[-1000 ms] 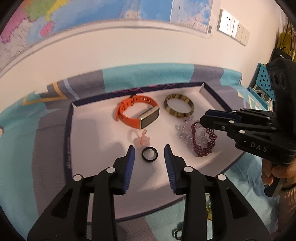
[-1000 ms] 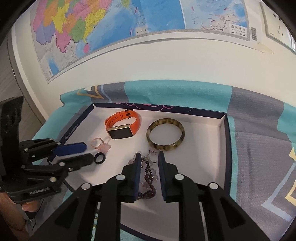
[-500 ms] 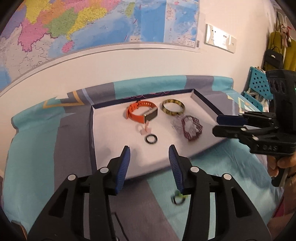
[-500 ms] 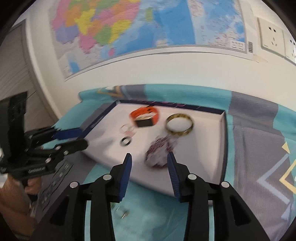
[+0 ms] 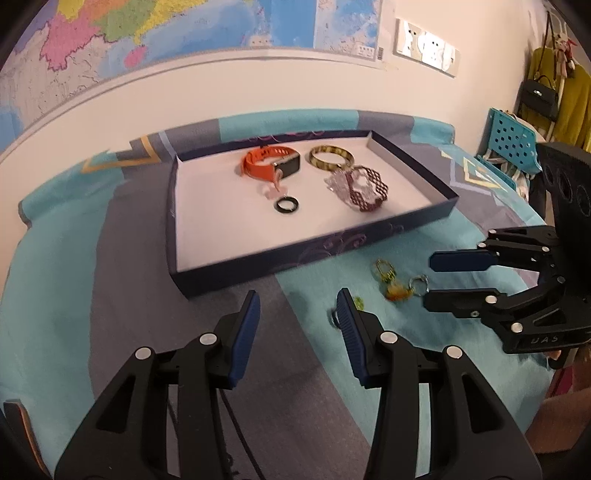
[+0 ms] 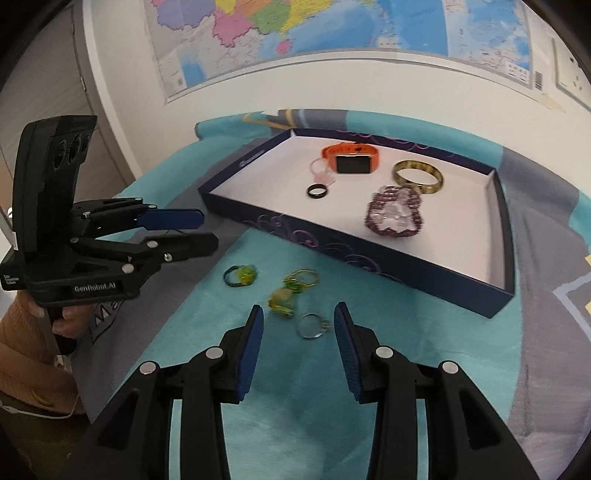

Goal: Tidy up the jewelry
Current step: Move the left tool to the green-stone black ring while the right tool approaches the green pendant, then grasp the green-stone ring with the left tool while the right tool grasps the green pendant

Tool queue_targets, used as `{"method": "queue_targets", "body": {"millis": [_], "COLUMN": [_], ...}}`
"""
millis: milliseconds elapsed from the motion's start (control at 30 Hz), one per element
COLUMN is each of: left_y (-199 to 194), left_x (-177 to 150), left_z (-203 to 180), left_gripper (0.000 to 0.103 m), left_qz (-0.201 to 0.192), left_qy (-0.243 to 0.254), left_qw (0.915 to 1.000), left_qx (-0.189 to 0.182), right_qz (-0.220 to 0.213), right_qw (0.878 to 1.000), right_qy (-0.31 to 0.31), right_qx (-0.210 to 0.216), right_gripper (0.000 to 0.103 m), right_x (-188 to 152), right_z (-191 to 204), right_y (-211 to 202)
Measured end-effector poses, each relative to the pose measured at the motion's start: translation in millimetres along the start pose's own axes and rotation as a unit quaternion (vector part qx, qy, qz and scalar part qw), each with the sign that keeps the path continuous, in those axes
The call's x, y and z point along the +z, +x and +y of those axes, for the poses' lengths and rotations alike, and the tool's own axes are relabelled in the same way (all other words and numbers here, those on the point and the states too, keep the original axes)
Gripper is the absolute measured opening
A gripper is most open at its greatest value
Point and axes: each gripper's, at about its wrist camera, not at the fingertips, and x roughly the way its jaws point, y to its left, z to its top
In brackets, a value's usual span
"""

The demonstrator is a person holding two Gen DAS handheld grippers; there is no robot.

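Observation:
A dark blue tray (image 5: 236, 273) (image 6: 406, 266) with a white floor holds an orange watch (image 5: 267, 166) (image 6: 351, 158), a tortoiseshell bangle (image 5: 331, 157) (image 6: 418, 176), a purple bead bracelet (image 5: 364, 188) (image 6: 395, 216), a pink ring (image 6: 319, 170) and a black ring (image 5: 287, 204) (image 6: 317, 191). Loose rings lie on the cloth before the tray: a green ring (image 6: 240, 276), gold rings (image 6: 301, 280) (image 5: 386, 271), a yellow stone ring (image 6: 281, 301) and a silver ring (image 6: 313, 325) (image 5: 417, 284). My left gripper (image 5: 297, 321) (image 6: 207, 230) is open and empty. My right gripper (image 6: 298, 334) (image 5: 428, 278) is open, just behind the silver ring.
A teal and grey patterned cloth (image 5: 55, 258) covers the table. A wall with a map (image 6: 295, 26) and sockets (image 5: 424, 44) stands behind. A teal perforated stool (image 5: 509, 136) and hanging clothes stand at the right.
Both grippers have drawn back from the tray toward the table's front and opened wider. The purple bracelet now lies in the tray. Loose rings on the cloth have come into view.

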Motion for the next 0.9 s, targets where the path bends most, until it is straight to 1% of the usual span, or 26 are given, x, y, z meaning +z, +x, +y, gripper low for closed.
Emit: {"method": "queue_targets", "body": {"millis": [200, 267, 300, 333, 400, 433, 633, 800, 900], "left_y": [4.1, 5.7, 6.9, 8.0, 9.6, 10.0, 10.5, 13.6, 20.5], "left_x": [-3.2, -3.7, -4.0, -4.3, -4.9, -5.4, -6.9, -7.0, -5.9], "left_z": [-6.6, -9.0, -9.9, -10.1, -10.0, -10.1, -12.7, -21.6, -26.5], "left_gripper": [0.043, 0.043, 0.043, 0.043, 0.043, 0.043, 0.037, 0.036, 0.027], "left_qz": [0.010, 0.013, 0.015, 0.017, 0.020, 0.021, 0.024, 0.030, 0.042], "left_qy": [0.014, 0.019, 0.022, 0.021, 0.021, 0.021, 0.029, 0.048, 0.055], "left_qw": [0.9998, 0.9997, 0.9996, 0.9996, 0.9996, 0.9995, 0.9991, 0.9978, 0.9969], "left_qx": [-0.004, -0.002, -0.004, -0.005, -0.007, -0.008, -0.019, -0.034, -0.039], "right_qz": [0.006, 0.011, 0.018, 0.021, 0.021, 0.020, 0.007, -0.004, -0.004], "right_qw": [1.000, 1.000, 1.000, 1.000, 1.000, 1.000, 1.000, 1.000, 1.000], "right_qy": [-0.008, -0.010, -0.010, -0.009, -0.006, -0.005, 0.008, 0.024, 0.031], "right_qx": [0.006, -0.001, -0.005, -0.007, -0.007, -0.008, -0.001, -0.002, -0.003], "right_gripper": [0.035, 0.028, 0.026, 0.022, 0.019, 0.014, 0.013, 0.013, 0.013], "right_x": [3.9, 6.0, 6.6, 7.2, 7.4, 7.2, 3.8, 0.2, -1.0], "right_z": [13.0, 15.7, 16.2, 15.8, 14.8, 14.4, 9.1, 1.0, -2.4], "right_y": [12.0, 16.8, 20.2, 23.2, 23.9, 23.2, 12.3, 1.1, -0.4]}}
